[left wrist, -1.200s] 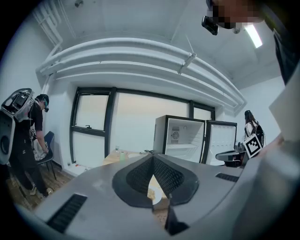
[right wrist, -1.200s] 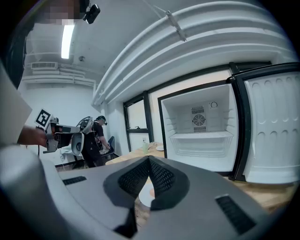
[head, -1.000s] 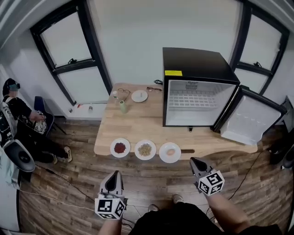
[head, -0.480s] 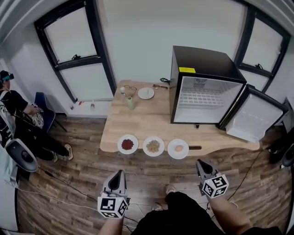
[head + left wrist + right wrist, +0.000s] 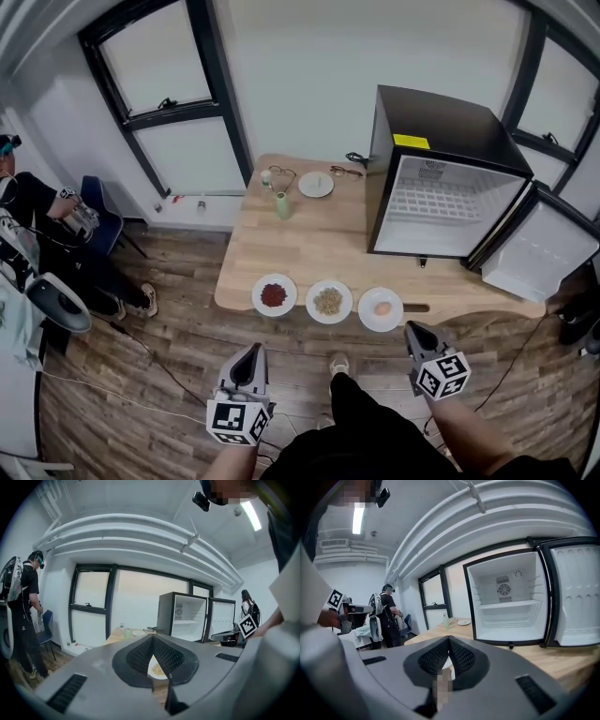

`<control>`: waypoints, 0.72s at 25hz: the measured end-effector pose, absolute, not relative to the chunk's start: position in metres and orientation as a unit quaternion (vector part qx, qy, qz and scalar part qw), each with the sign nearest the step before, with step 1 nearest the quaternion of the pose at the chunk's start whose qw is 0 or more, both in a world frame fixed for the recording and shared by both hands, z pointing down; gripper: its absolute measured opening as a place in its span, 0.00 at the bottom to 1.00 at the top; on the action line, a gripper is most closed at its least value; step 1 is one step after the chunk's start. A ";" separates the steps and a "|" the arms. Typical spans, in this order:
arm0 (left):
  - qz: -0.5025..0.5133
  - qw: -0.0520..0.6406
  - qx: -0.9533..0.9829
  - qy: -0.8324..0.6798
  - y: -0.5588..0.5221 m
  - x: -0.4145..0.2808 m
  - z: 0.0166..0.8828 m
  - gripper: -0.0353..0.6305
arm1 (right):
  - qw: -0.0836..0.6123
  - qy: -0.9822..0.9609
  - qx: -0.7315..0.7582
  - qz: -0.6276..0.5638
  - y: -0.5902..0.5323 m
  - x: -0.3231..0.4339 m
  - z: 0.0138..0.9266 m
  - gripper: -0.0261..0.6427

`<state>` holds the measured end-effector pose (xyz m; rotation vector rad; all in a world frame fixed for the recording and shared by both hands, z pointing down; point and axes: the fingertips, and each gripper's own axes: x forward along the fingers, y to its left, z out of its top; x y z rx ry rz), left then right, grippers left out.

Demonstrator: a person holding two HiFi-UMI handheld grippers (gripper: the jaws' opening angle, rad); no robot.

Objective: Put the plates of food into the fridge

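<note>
Three white plates stand in a row at the wooden table's [image 5: 309, 239] front edge: red food [image 5: 273, 294], tan food [image 5: 329, 301], and one pale round piece [image 5: 381, 308]. The black fridge [image 5: 441, 202] stands open and empty on the table's right, its door [image 5: 539, 253] swung right. My left gripper [image 5: 251, 359] and right gripper [image 5: 412, 330] hang over the floor short of the table, both shut and empty. In the left gripper view the left gripper [image 5: 152, 639] points at the tan plate [image 5: 157, 670]. In the right gripper view the right gripper [image 5: 449, 639] faces the fridge [image 5: 506, 602].
A small plate [image 5: 316, 184], a green bottle [image 5: 282, 205] and glasses [image 5: 344, 172] sit at the table's back. A person [image 5: 37, 216] sits by a chair at the far left. Cables run across the wooden floor [image 5: 169, 375]. Windows line the wall.
Table, plates and fridge have slid to the right in the head view. Both grippers stay low in front of the table with their jaws unchanged.
</note>
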<state>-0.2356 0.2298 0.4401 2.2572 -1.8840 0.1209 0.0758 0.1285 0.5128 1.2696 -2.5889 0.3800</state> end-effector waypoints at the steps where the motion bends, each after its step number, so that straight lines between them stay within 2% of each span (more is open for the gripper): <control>1: 0.044 0.099 0.761 -0.640 0.226 -0.240 0.440 0.06 | 0.114 -0.888 0.427 0.129 0.121 0.068 0.513 0.06; 8: 0.058 0.100 0.750 -0.651 0.166 -0.266 0.441 0.06 | 0.098 -0.898 0.413 0.114 0.044 0.031 0.505 0.06; 18: 0.074 0.091 0.756 -0.644 0.061 -0.266 0.430 0.06 | 0.100 -0.908 0.388 0.120 -0.035 0.022 0.519 0.06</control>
